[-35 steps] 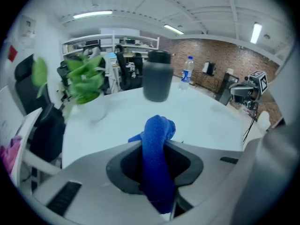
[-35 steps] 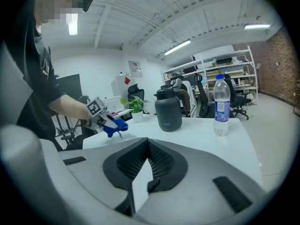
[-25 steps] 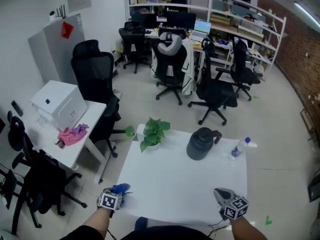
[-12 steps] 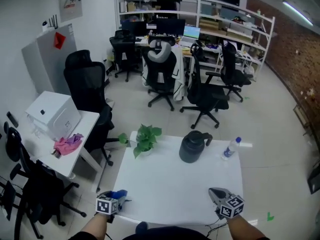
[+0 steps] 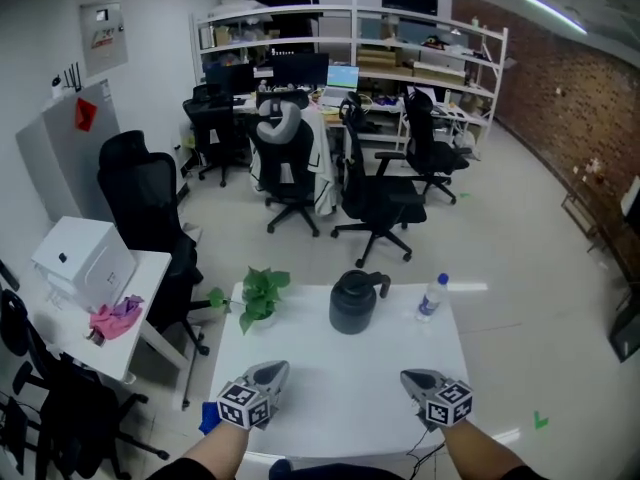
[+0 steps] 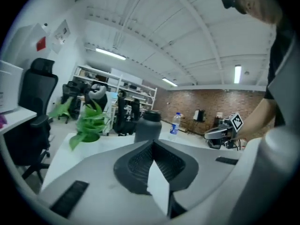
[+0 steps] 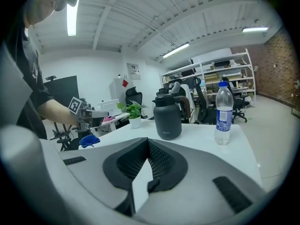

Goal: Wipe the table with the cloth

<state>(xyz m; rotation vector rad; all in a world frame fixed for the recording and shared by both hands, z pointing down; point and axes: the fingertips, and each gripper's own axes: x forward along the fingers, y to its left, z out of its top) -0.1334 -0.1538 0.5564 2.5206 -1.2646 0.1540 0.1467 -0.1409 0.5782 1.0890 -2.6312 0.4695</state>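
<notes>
- White table (image 5: 330, 388) fills the lower middle of the head view. Behind it, in the upper half, an office spreads out with black chairs (image 5: 375, 203), shelves (image 5: 400, 43) and a brick wall (image 5: 580, 98) at the right.
- Your left gripper (image 5: 270, 373) is over the lower-left part of the table, tip pointing up the frame. Its jaws are closing right down, and the ribbed pads meet with nothing between them.
- Your right gripper (image 5: 415, 378) is over the lower-right part of the table, level with the other one. Its jaws are pressed together too, and they hold nothing.
- You will find the blue cloth (image 5: 208, 418) at the table's lower-left edge, just beside and below your left gripper's marker cube, which partly covers it in the head view. Neither gripper touches it. In the right gripper view it shows as a small blue bunch at the middle left, under your left gripper.
- At the upper edge of the table, a potted plant (image 5: 255, 298) stands toward the left, a dark jug (image 5: 352, 303) with a handle in the middle, and a water bottle (image 5: 430, 296) toward the right. All three are upright and apart from one another, and well apart from both grippers.
- At the left of the head view, a side table (image 5: 145, 283) bears a white box (image 5: 85, 263) and a pink cloth (image 5: 115, 318).
</notes>
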